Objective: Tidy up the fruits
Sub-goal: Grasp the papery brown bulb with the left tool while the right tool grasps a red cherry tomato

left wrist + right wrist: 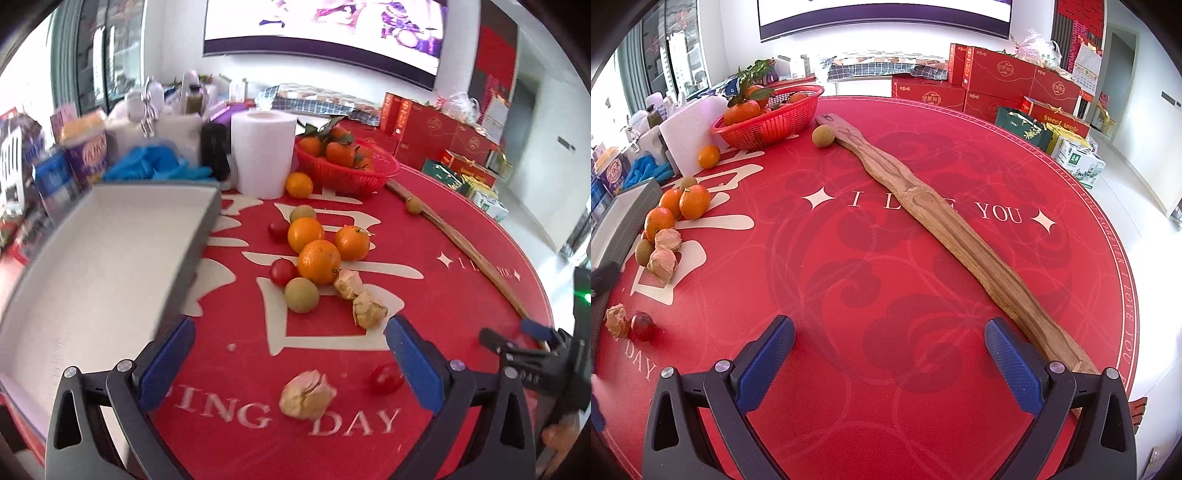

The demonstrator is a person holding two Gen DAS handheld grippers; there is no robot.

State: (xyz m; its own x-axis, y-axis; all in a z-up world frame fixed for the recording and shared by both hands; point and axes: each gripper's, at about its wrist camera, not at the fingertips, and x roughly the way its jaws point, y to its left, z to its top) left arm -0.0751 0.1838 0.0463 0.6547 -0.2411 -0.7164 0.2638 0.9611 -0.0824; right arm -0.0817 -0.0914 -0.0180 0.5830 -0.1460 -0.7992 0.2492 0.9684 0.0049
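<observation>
Loose fruit lies on the red tablecloth beside a white tray with grey walls (110, 266). In the left wrist view three oranges (318, 262) cluster with two cherry tomatoes (283, 271), two green round fruits (301, 294) and two papery husk fruits (369, 309). My left gripper (291, 325) is open above the cloth, holding nothing. A third husk fruit (308, 395) sits between its fingers, and another cherry tomato (385, 378) is by the right pad. My right gripper (888, 325) is open over bare cloth, far right of the fruit cluster (694, 201).
A red basket (347, 173) of leafy tangerines stands at the back. A lone orange (299, 184) and a paper roll (264, 151) are beside it. A long wooden slat (942, 221) crosses the table, with a green fruit (823, 136) at its far end. Bottles and boxes crowd the far left.
</observation>
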